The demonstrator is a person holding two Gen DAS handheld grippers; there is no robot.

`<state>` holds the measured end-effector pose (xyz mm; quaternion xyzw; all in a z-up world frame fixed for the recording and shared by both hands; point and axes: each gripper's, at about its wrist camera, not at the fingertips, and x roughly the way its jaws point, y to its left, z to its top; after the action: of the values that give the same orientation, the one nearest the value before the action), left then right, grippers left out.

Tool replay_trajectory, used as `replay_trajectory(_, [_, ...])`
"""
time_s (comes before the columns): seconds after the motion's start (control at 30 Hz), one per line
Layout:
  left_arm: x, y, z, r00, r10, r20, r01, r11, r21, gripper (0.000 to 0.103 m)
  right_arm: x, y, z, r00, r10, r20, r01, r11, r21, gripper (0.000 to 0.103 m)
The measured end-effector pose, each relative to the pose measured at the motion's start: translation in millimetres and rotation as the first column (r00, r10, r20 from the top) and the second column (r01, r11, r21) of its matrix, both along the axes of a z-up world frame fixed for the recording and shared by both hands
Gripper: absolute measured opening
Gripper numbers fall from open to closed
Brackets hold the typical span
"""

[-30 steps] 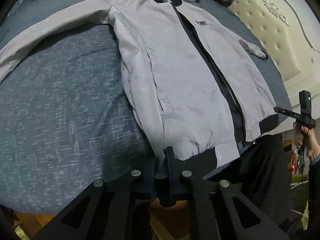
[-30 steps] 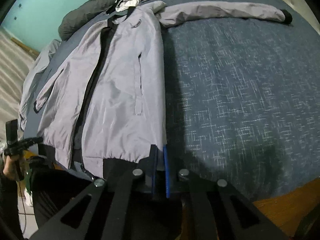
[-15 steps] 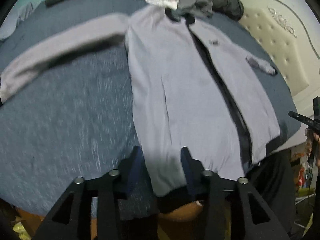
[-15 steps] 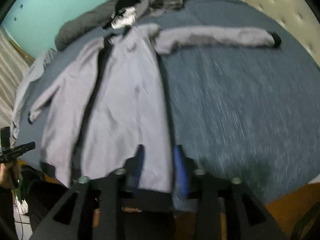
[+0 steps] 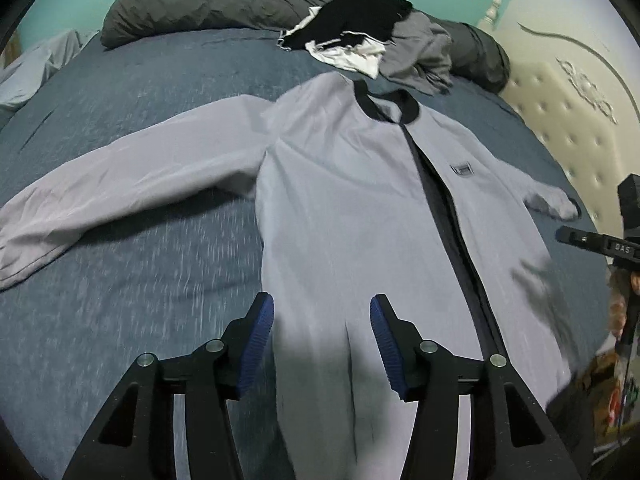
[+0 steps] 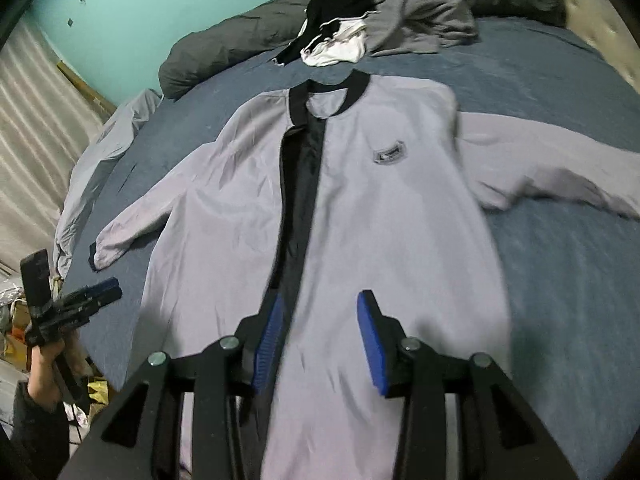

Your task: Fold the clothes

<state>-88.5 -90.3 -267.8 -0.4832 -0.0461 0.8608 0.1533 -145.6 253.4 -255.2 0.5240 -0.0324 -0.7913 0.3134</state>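
While hovering over the hem end, left tool (image 5: 322, 344) spread wide, nothing between the blue pads (image 5: 256, 344). Right tool (image 6: 318, 340) wide apart too, empty, poised above the lower front panel. Grey zip jacket (image 5: 352, 216) lying face up on the blue bed (image 5: 132, 292), black collar (image 5: 384, 104) toward twelve o'clock, hem toward six, zipper undone with the dark lining showing down the middle. One sleeve (image 5: 120, 188) stretched out toward nine o'clock in the left view, the other sleeve (image 5: 548, 200) short and bunched at three o'clock near the tufted headboard (image 5: 560, 120). Pile of other clothes (image 5: 360, 36) at twelve o'clock, just beyond the collar, with a dark rolled duvet (image 5: 208, 4) behind.

Looks like the garment is laid out and no fold begun. Risks from here: grabbing only the top layer of the open front, so the panel peels away and the back stays flat. Slippery shell fabric likely to slide from a shallow pinch. Bunched sleeve at three o'clock apt to fold in crooked unless straightened first. Lifting toward twelve o'clock could drag the collar into the clothes pile. Soft bedding gives under pressure, so a deep pinch could catch the blanket along with the jacket.
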Motion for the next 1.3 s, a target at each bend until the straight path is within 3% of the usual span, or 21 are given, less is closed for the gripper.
replay_trajectory(0.33, [-54.8,5.5,-29.8,0.997,0.036,-0.069,-0.033,0.998,0.053,0.055,-93.6,-100.2,-32.7,0.999,0.020,0.037,-0.018,0.998,-0.055,0.044])
replay_trajectory(0.67, [-64.9,5.8,-35.5,0.993,0.033,-0.111,-0.026,0.998,0.063,0.056,-155.4,-163.9,-55.3,0.998,0.003,0.057,0.000,0.999,-0.043,0.049])
replay_trajectory(0.83, [-67.3,1.1,-41.2,0.994,0.037,-0.106,-0.030,0.998,0.061,0.056,-171.0,-185.9,-63.7,1.000,0.003,0.025,-0.003,1.000,-0.006,0.049])
replay_trajectory(0.9, [-67.8,-1.7,-43.3,0.994,0.042,-0.100,-0.036,0.997,0.064,0.056,-172.8,-193.2,-66.0,1.000,0.020,0.006,-0.020,1.000,0.017,0.041])
replay_trajectory(0.93, [-67.9,-2.8,-44.0,0.994,0.043,-0.098,-0.037,0.997,0.065,0.056,-172.3,-195.7,-65.8,1.000,0.029,-0.005,-0.029,0.999,0.028,0.022])
replay_trajectory(0.97, [-67.9,-3.5,-44.4,0.994,0.044,-0.097,-0.038,0.997,0.066,0.056,-169.1,-198.2,-61.9,0.998,0.040,-0.037,-0.039,0.998,0.040,0.013])
replay_trajectory(1.07, [-67.8,-3.1,-44.0,0.994,0.044,-0.100,-0.037,0.997,0.068,0.056,-156.1,-203.5,-42.0,0.986,0.086,-0.145,-0.081,0.996,0.042,0.007])
replay_trajectory(1.13, [-67.9,-1.6,-43.7,0.994,0.042,-0.102,-0.035,0.997,0.073,0.056,-143.2,-208.3,-19.6,0.961,0.127,-0.247,-0.118,0.992,0.052,0.006])
replay_trajectory(1.2, [-67.9,-0.2,-43.4,0.994,0.041,-0.104,-0.033,0.996,0.077,0.056,-140.5,-212.2,-6.4,0.943,0.141,-0.301,-0.124,0.990,0.073,0.006])
replay_trajectory(1.3, [-67.7,1.0,-44.5,0.994,0.040,-0.103,-0.031,0.996,0.080,0.056,-150.2,-216.6,-2.9,0.941,0.106,-0.322,-0.066,0.989,0.132,0.005])
